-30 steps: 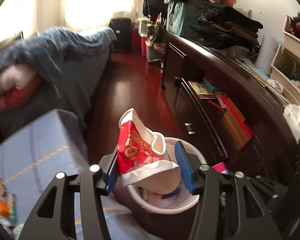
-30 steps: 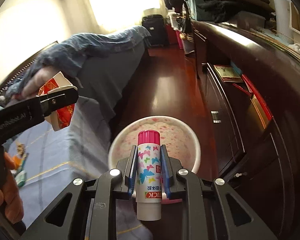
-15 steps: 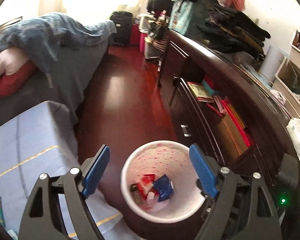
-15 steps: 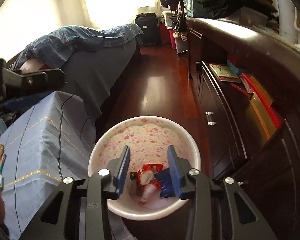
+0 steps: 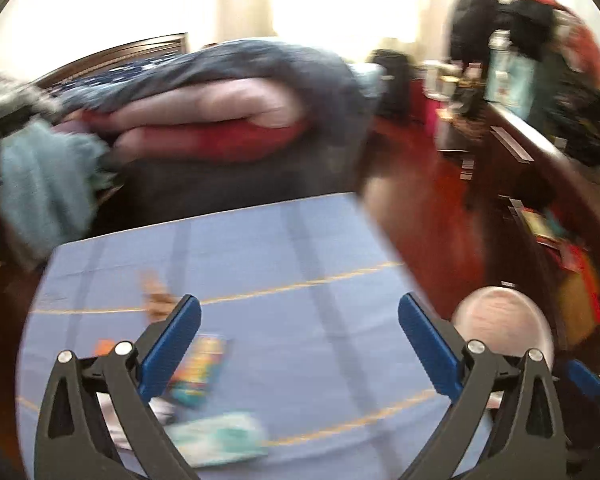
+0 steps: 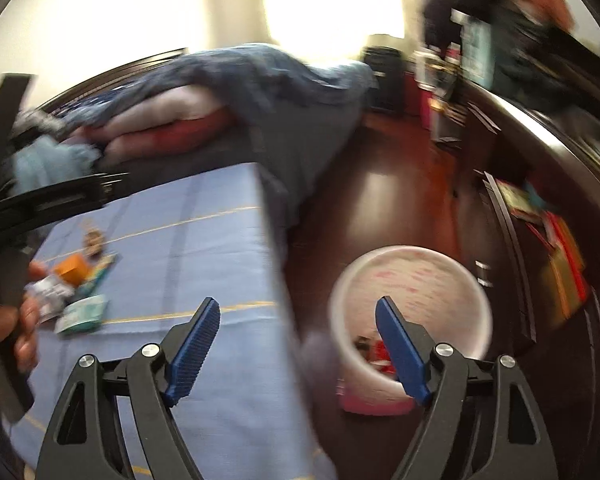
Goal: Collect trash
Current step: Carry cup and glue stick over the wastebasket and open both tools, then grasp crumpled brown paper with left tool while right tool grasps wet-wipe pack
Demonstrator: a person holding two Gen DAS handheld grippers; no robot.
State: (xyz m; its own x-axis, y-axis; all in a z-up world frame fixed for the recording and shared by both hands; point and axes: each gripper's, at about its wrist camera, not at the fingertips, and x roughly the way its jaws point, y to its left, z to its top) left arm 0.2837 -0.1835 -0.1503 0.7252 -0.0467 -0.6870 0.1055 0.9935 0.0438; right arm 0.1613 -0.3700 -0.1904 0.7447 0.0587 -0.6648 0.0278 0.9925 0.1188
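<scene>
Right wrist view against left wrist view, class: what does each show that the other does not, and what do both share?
Only the right wrist view looks into the trash bin, with red scraps at its bottom, and shows a hand and an orange box. Only the left wrist view shows a colourful wrapper beside its left finger. Both show the blue tablecloth, a pale green packet, the bed, and empty, opening jaws on the left gripper and right gripper.

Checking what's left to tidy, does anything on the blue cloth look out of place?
Yes. Loose litter lies scattered on the blue checked cloth: a pale green packet, an orange box and a colourful flat wrapper, instead of in the white pink-speckled bin.
</scene>
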